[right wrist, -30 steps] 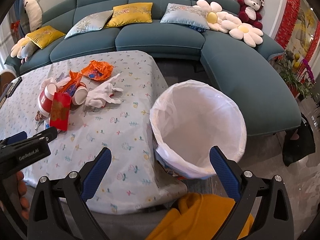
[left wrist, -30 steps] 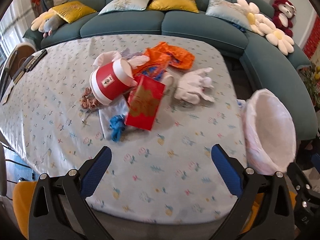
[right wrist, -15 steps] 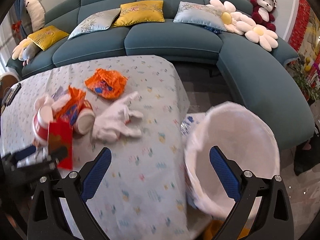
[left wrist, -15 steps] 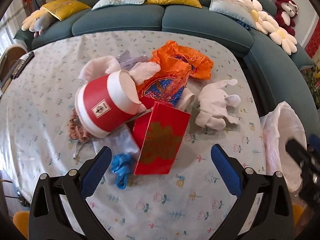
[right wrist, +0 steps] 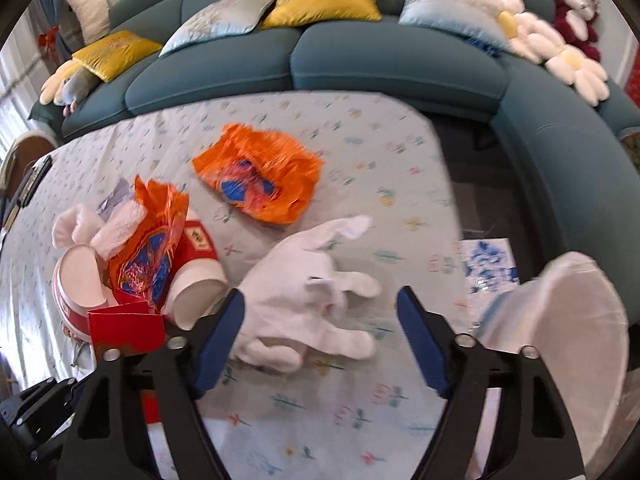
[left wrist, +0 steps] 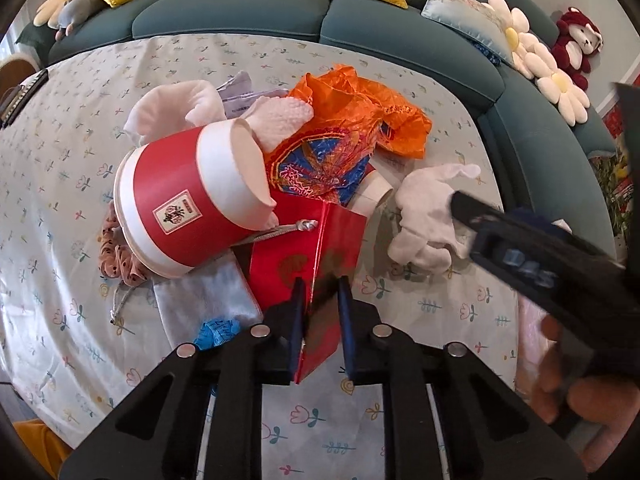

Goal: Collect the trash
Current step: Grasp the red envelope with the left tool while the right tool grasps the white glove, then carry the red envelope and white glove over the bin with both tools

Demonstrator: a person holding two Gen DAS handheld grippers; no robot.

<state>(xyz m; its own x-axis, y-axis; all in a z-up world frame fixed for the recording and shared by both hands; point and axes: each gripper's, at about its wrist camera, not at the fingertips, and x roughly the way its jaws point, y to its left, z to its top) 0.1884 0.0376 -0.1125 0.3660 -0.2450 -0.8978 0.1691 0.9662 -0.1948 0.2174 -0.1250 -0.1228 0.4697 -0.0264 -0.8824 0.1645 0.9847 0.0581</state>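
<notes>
Trash lies heaped on the flowered tablecloth (left wrist: pixel 400 344). My left gripper (left wrist: pixel 320 312) is closing on a red paper bag (left wrist: pixel 304 256); its blue pads pinch the bag's near edge, which is creased between them. Behind the bag lie a tipped red-and-white paper cup (left wrist: pixel 180 200) and an orange wrapper (left wrist: pixel 352 120). My right gripper (right wrist: pixel 320 340) hovers over a white crumpled cloth (right wrist: pixel 304 304). Its jaws are closing, the cloth lies between them, and the pads stand apart from it. A second orange wrapper (right wrist: pixel 260 184) lies farther back.
A bin with a white liner (right wrist: pixel 560 320) stands off the table's right edge. A pink scrunchie (left wrist: pixel 116 256), a silver pouch (left wrist: pixel 200 292) and a blue scrap (left wrist: pixel 216 332) lie by the cup. A teal sofa (right wrist: pixel 380 52) with cushions curves behind and to the right.
Both grippers moved forward and down to the pile. The left jaws went from wide to pinching the red bag. The right swung left from the bin to the white cloth and narrowed.
</notes>
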